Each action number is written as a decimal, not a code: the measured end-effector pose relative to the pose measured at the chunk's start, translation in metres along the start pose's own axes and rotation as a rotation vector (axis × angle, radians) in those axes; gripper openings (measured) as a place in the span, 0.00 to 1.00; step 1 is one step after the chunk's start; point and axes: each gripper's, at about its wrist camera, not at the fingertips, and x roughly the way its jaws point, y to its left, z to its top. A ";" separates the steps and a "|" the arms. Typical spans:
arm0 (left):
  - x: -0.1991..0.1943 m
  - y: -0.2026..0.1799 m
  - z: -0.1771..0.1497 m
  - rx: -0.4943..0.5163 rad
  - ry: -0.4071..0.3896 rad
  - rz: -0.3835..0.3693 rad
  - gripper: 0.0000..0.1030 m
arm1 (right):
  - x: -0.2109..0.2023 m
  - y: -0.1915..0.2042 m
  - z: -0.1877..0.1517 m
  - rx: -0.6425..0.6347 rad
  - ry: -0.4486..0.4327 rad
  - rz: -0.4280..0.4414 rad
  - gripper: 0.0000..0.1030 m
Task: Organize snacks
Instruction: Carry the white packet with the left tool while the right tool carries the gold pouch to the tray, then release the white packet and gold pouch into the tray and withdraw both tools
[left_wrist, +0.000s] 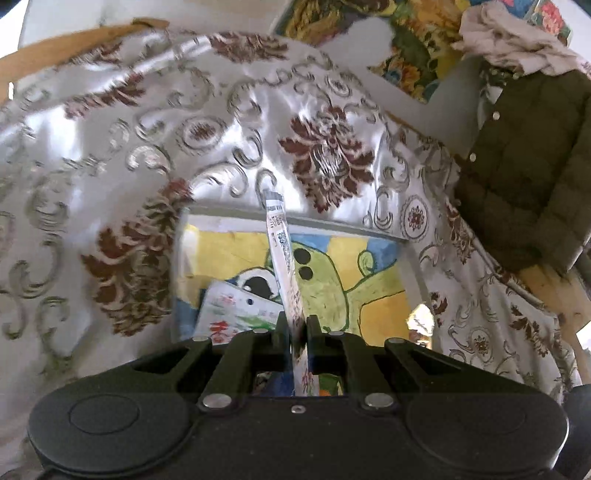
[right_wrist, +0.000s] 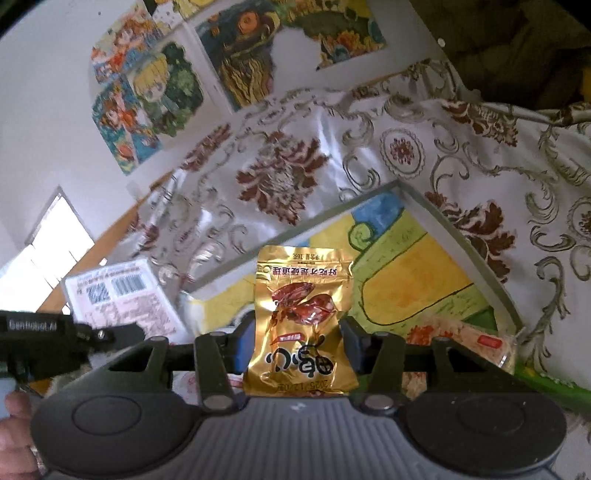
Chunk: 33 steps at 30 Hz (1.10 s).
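My left gripper (left_wrist: 296, 328) is shut on a white snack packet (left_wrist: 282, 254) held edge-on above a grey-rimmed tray (left_wrist: 295, 218) with a painted cartoon bottom. Another white and green packet (left_wrist: 236, 310) lies in the tray's left part. My right gripper (right_wrist: 299, 332) is shut on a gold snack pouch (right_wrist: 303, 317) held over the same tray (right_wrist: 461, 243). The left gripper's white packet (right_wrist: 118, 299) shows at the left of the right wrist view. An orange wrapped snack bar (right_wrist: 461, 339) lies in the tray at the right.
The tray sits on a shiny white tablecloth (left_wrist: 110, 147) with brown flowers. A dark green jacket (left_wrist: 528, 177) hangs on a chair at the right. Colourful pictures (right_wrist: 147, 85) hang on the wall behind the table.
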 end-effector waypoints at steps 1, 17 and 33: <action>0.008 -0.001 0.000 0.000 0.007 -0.002 0.08 | 0.005 -0.002 -0.001 -0.003 0.001 -0.004 0.52; 0.071 -0.007 0.001 0.019 0.086 0.057 0.10 | 0.046 -0.015 -0.011 -0.027 0.023 -0.057 0.55; 0.049 -0.021 -0.003 0.102 0.046 0.168 0.70 | 0.045 -0.002 -0.017 -0.079 0.014 -0.078 0.83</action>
